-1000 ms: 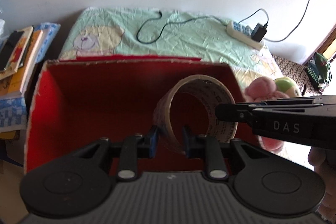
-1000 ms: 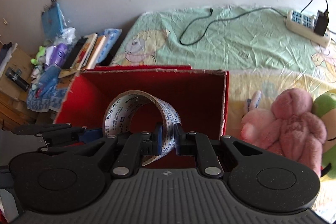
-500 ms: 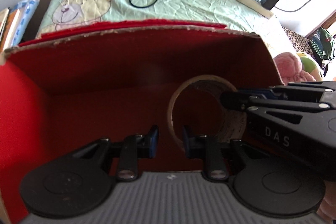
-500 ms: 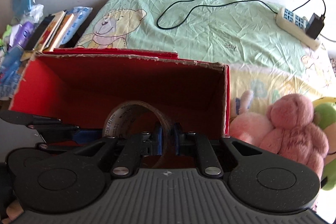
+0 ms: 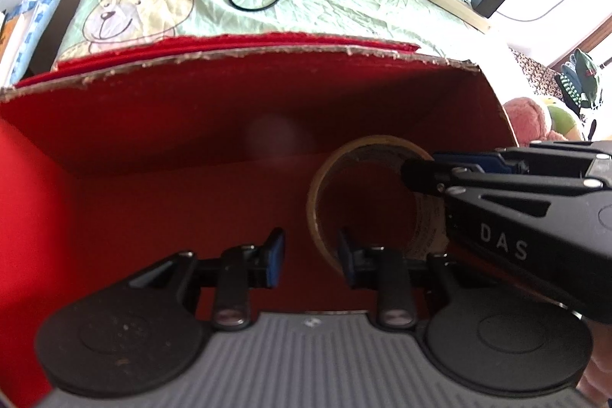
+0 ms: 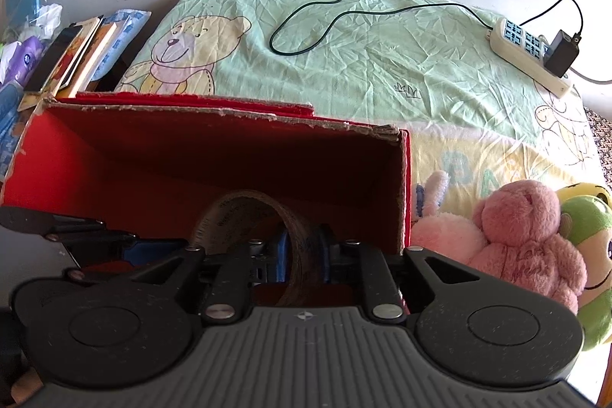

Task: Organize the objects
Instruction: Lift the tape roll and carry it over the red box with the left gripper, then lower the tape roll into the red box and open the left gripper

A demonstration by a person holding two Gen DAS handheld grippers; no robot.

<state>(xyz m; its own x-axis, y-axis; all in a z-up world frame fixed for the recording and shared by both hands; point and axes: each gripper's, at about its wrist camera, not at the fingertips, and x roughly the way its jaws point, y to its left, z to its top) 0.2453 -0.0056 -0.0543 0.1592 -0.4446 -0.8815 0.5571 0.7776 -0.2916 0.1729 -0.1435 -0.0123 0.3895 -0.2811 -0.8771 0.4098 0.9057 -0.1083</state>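
Now the roll of packing tape is sitting upright inside the red cardboard box, low near its floor, with the right tool pinching its band while the left tool is gaping, one finger inside the ring, gripping nothing. Seemingly the placing step is finishing; next the right tool is needing to let go and lift clear, leaving the plush toys on the bed to gather.
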